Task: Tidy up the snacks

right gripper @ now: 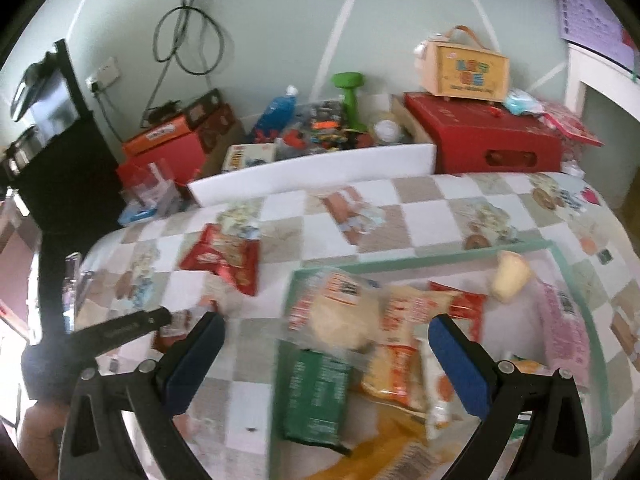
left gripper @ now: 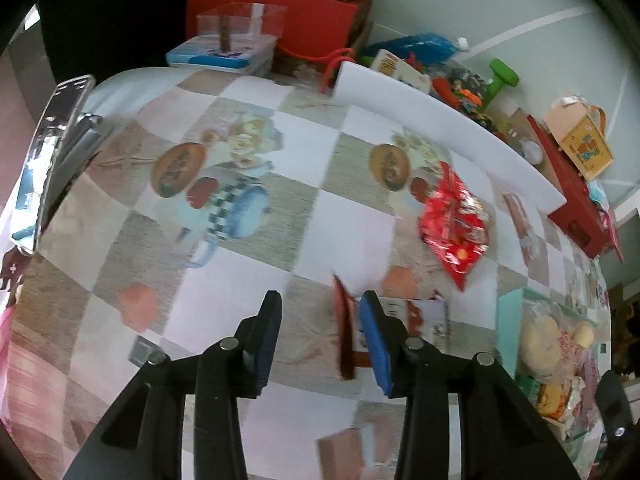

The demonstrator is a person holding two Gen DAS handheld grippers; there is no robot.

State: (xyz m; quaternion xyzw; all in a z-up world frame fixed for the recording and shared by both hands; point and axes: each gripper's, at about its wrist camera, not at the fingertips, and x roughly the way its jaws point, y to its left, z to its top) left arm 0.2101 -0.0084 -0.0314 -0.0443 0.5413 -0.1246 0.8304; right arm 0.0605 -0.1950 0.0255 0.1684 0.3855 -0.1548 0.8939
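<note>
My left gripper (left gripper: 322, 312) points down at the checked tablecloth (left gripper: 248, 280) with its jaws apart. A small red-and-white snack packet (left gripper: 424, 320) lies just past the right fingertip, and its red edge reaches into the gap without being pressed. A red snack bag (left gripper: 456, 224) lies further off to the right and shows in the right wrist view as the red snack bag (right gripper: 224, 260). My right gripper (right gripper: 326, 332) hangs wide open and holds nothing. It is over a teal tray (right gripper: 440, 250) holding wrapped bread (right gripper: 344, 312), a green packet (right gripper: 316, 392) and several other snacks.
A white foam board (right gripper: 312, 176) stands along the table's back edge, with red boxes (right gripper: 496, 140), toys and a green dumbbell (right gripper: 348, 92) behind it. A shiny metal object (left gripper: 52, 160) sits at the table's left edge. The teal tray (left gripper: 510, 308) is right of my left gripper.
</note>
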